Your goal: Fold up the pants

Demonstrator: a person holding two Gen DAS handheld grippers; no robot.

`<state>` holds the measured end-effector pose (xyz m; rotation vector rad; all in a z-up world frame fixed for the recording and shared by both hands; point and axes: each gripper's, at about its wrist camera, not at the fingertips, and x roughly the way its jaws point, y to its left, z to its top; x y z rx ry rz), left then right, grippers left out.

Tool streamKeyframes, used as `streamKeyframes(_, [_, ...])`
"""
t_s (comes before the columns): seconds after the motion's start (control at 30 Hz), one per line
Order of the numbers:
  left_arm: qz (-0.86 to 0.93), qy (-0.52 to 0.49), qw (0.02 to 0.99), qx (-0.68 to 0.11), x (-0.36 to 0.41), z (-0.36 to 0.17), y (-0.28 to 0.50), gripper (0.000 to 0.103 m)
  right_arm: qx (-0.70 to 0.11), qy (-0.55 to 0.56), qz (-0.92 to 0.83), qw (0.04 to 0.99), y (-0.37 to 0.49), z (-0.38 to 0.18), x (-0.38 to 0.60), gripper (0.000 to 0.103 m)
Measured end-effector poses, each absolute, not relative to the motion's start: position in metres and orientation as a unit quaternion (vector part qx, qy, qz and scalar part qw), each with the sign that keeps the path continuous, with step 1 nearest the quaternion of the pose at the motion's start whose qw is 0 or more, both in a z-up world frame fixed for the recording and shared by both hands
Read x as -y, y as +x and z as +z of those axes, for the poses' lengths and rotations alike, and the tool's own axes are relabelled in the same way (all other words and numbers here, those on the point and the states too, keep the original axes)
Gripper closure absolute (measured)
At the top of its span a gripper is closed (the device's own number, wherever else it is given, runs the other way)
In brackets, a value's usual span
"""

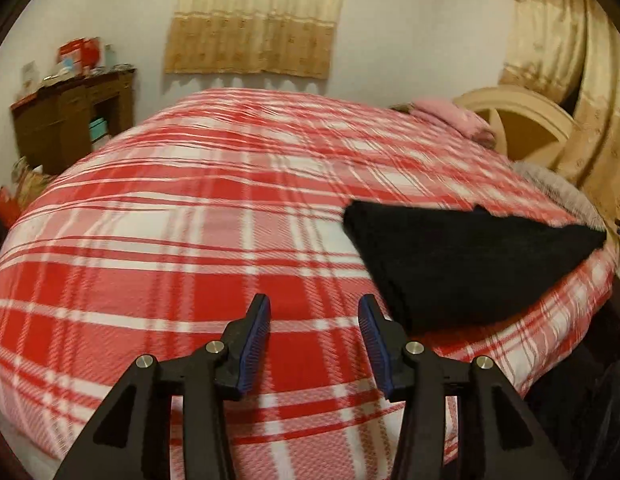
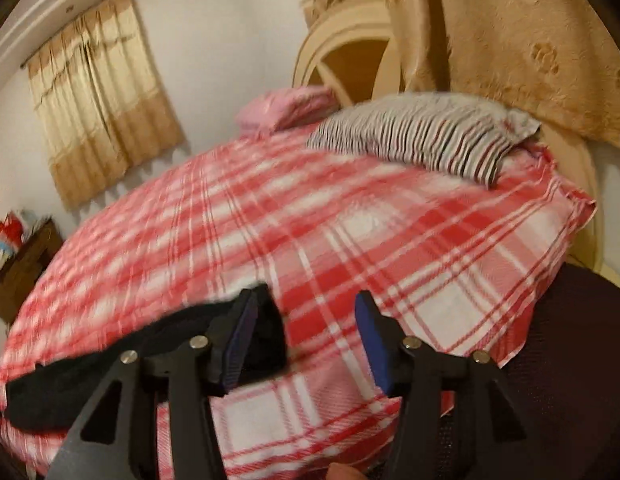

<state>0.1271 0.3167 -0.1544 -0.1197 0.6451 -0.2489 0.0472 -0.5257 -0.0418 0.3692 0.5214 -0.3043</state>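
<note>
The black pants (image 1: 465,264) lie folded into a compact bundle on the red and white plaid bed cover (image 1: 190,216), near the bed's right front edge. My left gripper (image 1: 314,304) is open and empty, above the cover just left of the bundle. In the right wrist view the pants (image 2: 110,364) lie at the lower left, partly behind my left finger. My right gripper (image 2: 308,300) is open and empty, with the pants' end beside its left finger (image 2: 240,328).
A striped pillow (image 2: 421,136) and a pink pillow (image 2: 290,106) lie at the head of the bed by the cream headboard (image 2: 349,52). A dark wooden cabinet (image 1: 74,120) with clutter stands at the far left. Curtains (image 1: 254,20) hang on the wall.
</note>
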Motion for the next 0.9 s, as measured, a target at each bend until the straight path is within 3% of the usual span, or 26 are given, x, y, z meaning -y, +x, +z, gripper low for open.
streamKeyframes(0.13, [-0.128, -0.073, 0.940, -0.306, -0.306, -0.143, 0.134, 0.055, -0.236, 0.149, -0.087, 0.956, 0.073, -0.012, 0.470, 0.048])
streamKeyframes(0.27, [-0.148, -0.078, 0.934, -0.314, -0.277, -0.138, 0.153, 0.055, -0.274, 0.104, 0.028, 0.956, 0.129, -0.008, 0.375, 0.050])
streamKeyframes(0.53, [-0.131, -0.060, 0.916, -0.373, -0.248, -0.157, 0.193, 0.055, -0.372, 0.038, 0.250, 0.893, 0.221, -0.064, 0.165, 0.059])
streamKeyframes(0.73, [-0.134, -0.071, 0.910, -0.385, -0.243, -0.159, 0.201, 0.056, -0.411, 0.016, 0.310, 0.857, 0.252, -0.102, 0.077, 0.064])
streamKeyframes(0.83, [-0.147, -0.066, 0.913, -0.374, -0.236, -0.152, 0.201, 0.062, -0.430, 0.018, 0.319, 0.844, 0.267, -0.113, 0.053, 0.064])
streamKeyframes(0.9, [-0.161, -0.073, 0.913, -0.368, -0.233, -0.148, 0.202, 0.074, -0.438, 0.015, 0.320, 0.840, 0.277, -0.120, 0.037, 0.064])
